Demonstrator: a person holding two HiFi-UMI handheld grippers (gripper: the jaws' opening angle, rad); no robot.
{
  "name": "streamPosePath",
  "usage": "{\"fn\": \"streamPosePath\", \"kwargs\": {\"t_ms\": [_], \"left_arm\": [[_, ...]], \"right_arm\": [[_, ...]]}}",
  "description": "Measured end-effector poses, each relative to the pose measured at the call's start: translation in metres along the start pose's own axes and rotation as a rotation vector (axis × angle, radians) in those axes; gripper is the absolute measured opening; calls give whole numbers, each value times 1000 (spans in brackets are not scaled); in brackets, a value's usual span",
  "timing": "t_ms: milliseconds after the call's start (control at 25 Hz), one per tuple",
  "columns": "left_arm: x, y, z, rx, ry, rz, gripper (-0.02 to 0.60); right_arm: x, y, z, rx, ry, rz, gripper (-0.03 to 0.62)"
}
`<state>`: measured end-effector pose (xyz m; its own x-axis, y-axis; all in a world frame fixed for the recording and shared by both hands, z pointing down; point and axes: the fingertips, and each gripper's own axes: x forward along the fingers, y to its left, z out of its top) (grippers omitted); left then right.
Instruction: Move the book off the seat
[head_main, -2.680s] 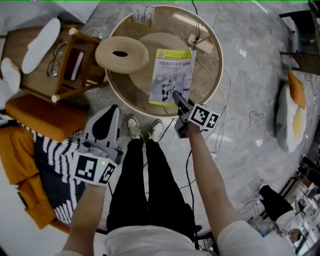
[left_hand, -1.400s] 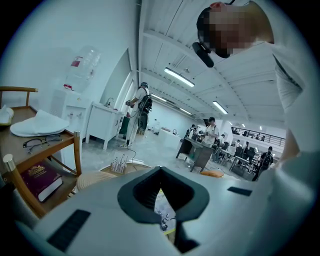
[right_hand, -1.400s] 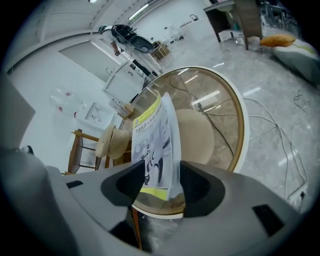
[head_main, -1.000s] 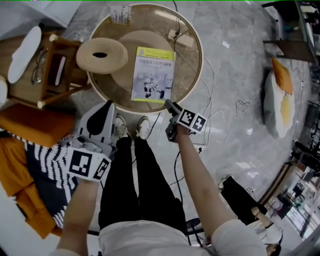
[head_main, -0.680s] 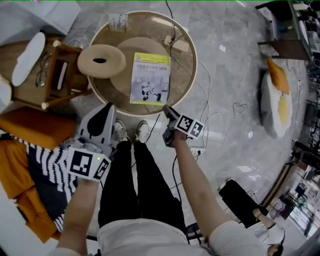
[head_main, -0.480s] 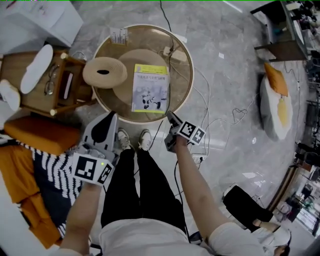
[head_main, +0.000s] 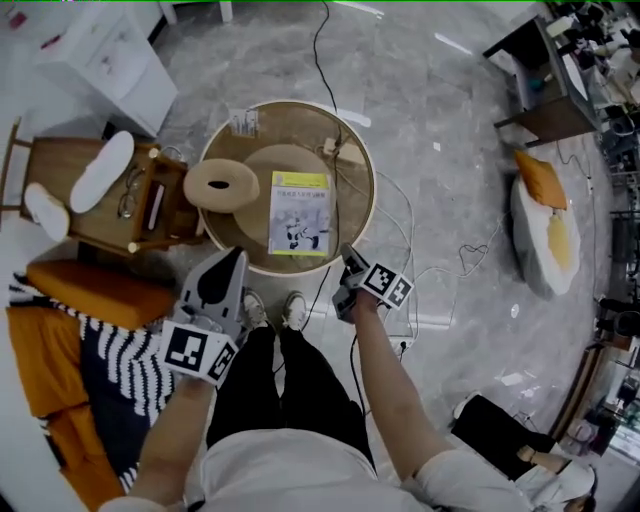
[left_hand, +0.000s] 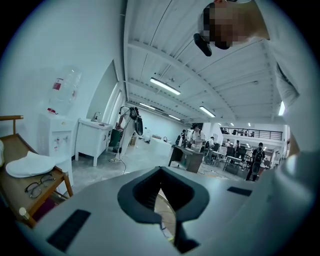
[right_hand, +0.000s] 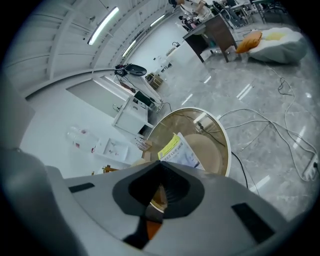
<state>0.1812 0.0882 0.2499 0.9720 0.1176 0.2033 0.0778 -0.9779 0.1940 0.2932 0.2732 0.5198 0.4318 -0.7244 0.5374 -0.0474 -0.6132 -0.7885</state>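
You've got a yellow band atop the pale grey book (head_main: 299, 212), an orange cushion (head_main: 100, 292), black-and-white striped cloth (head_main: 125, 365), grey marbled floor (head_main: 450, 150)

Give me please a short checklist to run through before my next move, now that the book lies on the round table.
1. Book off the seat: ok. The book lies flat on the round table.
2. Book well supported: ok. All of it is inside the table's rim.
3. Right gripper empty: ok. Its jaws have just closed, with nothing between them.
4. Left gripper empty: ok. Its jaws are together, with nothing between them.
5. Woven ring clear of the book: ok. It lies beside the book, apart from it.
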Motion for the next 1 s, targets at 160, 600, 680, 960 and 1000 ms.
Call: {"fn": "streamPosePath", "kwargs": {"t_ms": [160,600,680,960,1000], "left_arm": [[-8,-11,19,28,-9,-19,17],[-19,-22,53,86,-32,8,17],[-21,-25,66,95,-53,13,17],[-33,-29,104,137,-106,40,17],[-35,-30,109,140,-116,44,17]], "right_arm": [[-18,14,5,-10,-6,24,21],[-79,42,44,-64,-85,46,21],[-90,50,54,-85,-102,51,21],[-123,94,103,-168,-175,114,21],[-128,102,109,-182,-186,126,21]]}}
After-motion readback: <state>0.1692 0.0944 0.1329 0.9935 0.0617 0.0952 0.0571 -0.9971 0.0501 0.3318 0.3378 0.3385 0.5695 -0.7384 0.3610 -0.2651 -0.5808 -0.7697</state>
